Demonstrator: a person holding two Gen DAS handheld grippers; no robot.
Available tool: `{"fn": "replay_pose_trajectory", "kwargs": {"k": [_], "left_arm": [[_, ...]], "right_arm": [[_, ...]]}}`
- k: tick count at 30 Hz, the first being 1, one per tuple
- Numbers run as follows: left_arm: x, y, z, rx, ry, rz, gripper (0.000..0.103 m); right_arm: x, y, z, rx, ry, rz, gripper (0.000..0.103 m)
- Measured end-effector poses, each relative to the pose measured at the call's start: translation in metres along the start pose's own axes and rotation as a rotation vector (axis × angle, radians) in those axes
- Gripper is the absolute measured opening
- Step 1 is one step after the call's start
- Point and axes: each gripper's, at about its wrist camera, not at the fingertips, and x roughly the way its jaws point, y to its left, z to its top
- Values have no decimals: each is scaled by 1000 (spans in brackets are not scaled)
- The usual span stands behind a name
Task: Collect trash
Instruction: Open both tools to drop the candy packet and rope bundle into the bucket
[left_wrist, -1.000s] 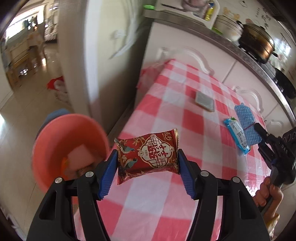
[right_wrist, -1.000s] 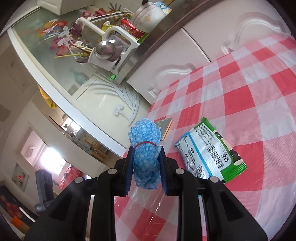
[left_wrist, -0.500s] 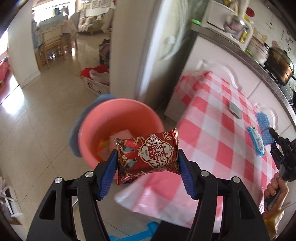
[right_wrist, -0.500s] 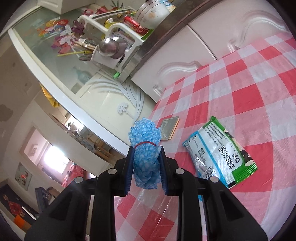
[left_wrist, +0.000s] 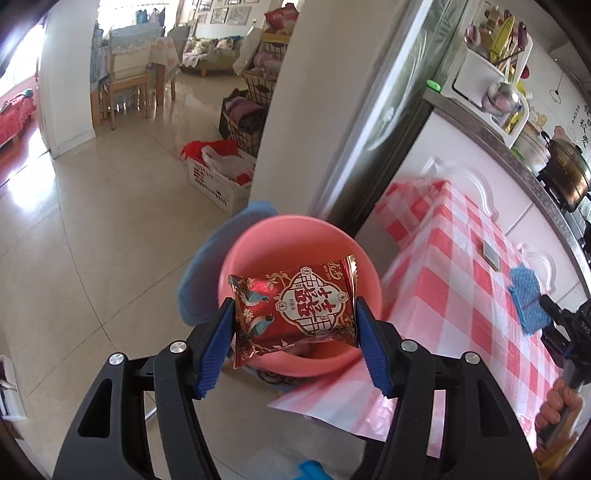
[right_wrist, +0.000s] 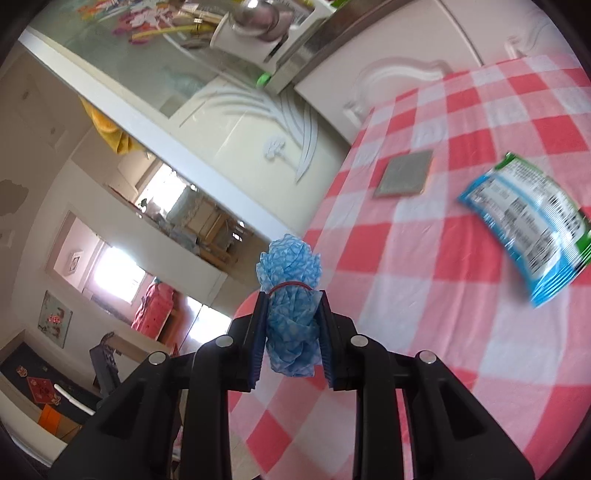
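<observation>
My left gripper (left_wrist: 295, 314) is shut on a red snack packet (left_wrist: 295, 308) and holds it right over the open pink bin (left_wrist: 295, 240) that stands on the floor beside the table. My right gripper (right_wrist: 291, 325) is shut on a rolled blue cloth bundle (right_wrist: 291, 295) tied with a red band, held above the red-checked tablecloth (right_wrist: 443, 258). The bundle also shows in the left wrist view (left_wrist: 528, 295). A blue-green wrapper (right_wrist: 532, 221) and a flat grey square packet (right_wrist: 404, 179) lie on the table.
A blue lid or stool (left_wrist: 207, 266) sits behind the bin. A white basket of laundry (left_wrist: 221, 177) stands on the tiled floor. White cabinets (right_wrist: 406, 44) and a counter with a pot (left_wrist: 561, 170) run along the table's far side.
My left gripper swung away from the table with the red packet until it hangs over the pink bin. My right gripper moved left over the table with the blue bundle.
</observation>
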Motion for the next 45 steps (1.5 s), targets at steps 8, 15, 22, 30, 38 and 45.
{"fn": "replay_pose_trajectory", "kwargs": {"k": [8,15,22,30,38,45], "left_arm": [[18,18,8,-25,-8,-20,64],[33,18,9,-9,4,-61,65],[53,23,9,-7,33,-66,65],[73,30,13,-10,62,-62,65],[89,23,15,-3,89,-77,65],[101,15,11,24,106,-70,65]], "right_arm": [[35,52,-13,1,130,53,27],[79,98,-21,-50,230,72,27],[122,126,-25,-95,295,50,27],[164,134,-30,-127,348,8,27],[194,140,-33,-176,382,-39,27],[213,143,-36,-226,401,-85,29]]}}
